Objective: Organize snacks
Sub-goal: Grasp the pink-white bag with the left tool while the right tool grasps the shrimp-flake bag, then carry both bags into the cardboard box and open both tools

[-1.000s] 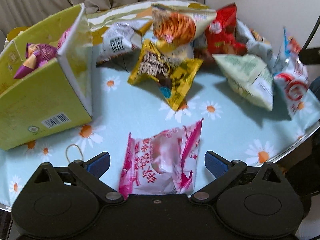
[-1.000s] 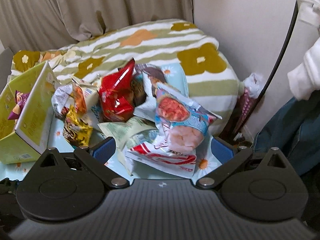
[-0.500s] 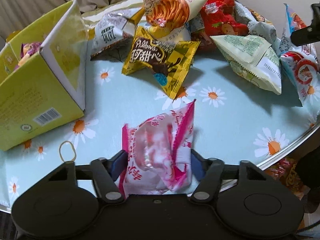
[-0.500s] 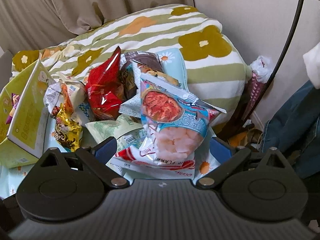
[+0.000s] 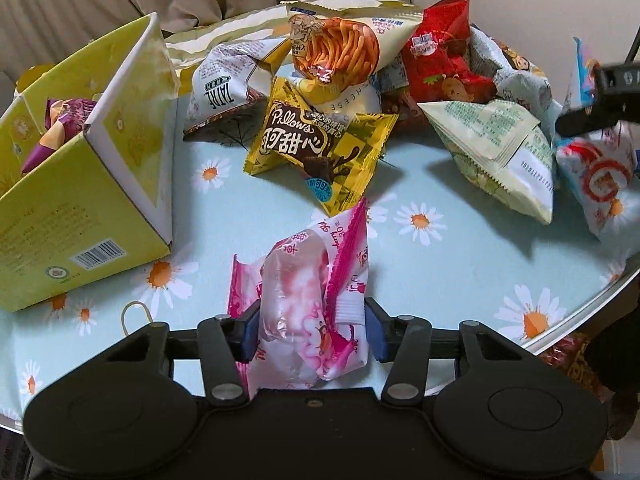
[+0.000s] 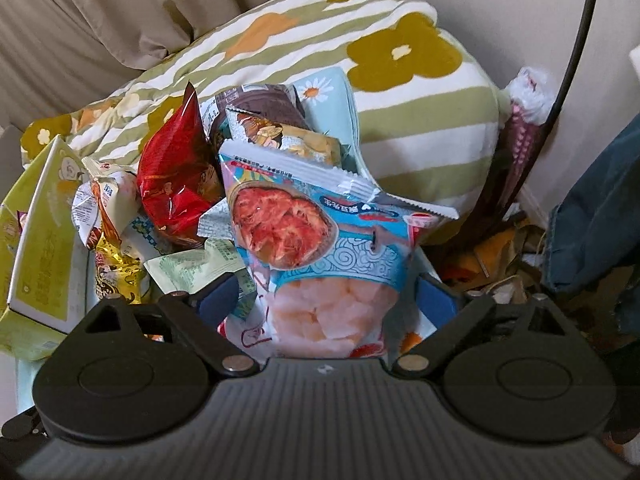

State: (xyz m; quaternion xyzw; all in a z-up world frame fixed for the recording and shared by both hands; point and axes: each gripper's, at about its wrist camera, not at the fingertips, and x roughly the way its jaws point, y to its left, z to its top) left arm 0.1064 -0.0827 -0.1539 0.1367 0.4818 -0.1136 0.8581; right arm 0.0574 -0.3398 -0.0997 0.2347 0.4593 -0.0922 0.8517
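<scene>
fingers (image 5: 251, 330) of the left gripper (image 5: 310, 330) closing on the pink snack packet (image 5: 308, 304), blue pads now pressed into both its sides and creasing the wrapper; a second ago spread wide with the packet lying loose between them on the tabletop (image 5: 260, 220). fingers (image 6: 218, 300) of the right gripper (image 6: 326, 300) wide apart and just starting to close, the blue shrimp-chip bag (image 6: 320, 248) between them but no pad touching it; lower and nearer to that bag than a second ago, the bag now filling the middle of the right wrist view.

largest to smallest, otherwise as before: floral striped cushion (image 6: 420, 92) behind the heap; daisy-print tabletop; yellow-green carton (image 5: 80, 208) open at the left with a purple packet (image 5: 64, 120) inside; heap of bags at the far side, holding the noodle-picture bag (image 5: 340, 40), red bag (image 5: 440, 52), pale green bag (image 5: 496, 148), white bag with a red swirl (image 5: 600, 176) at the right edge, and yellow chocolate pillow packet (image 5: 320, 152) lying just beyond the pink packet's raised tip; small rubber band (image 5: 136, 316) on the cloth near the carton. part of the right gripper's black frame (image 5: 600, 96) showing at the left view's right edge, above the swirl bag.
</scene>
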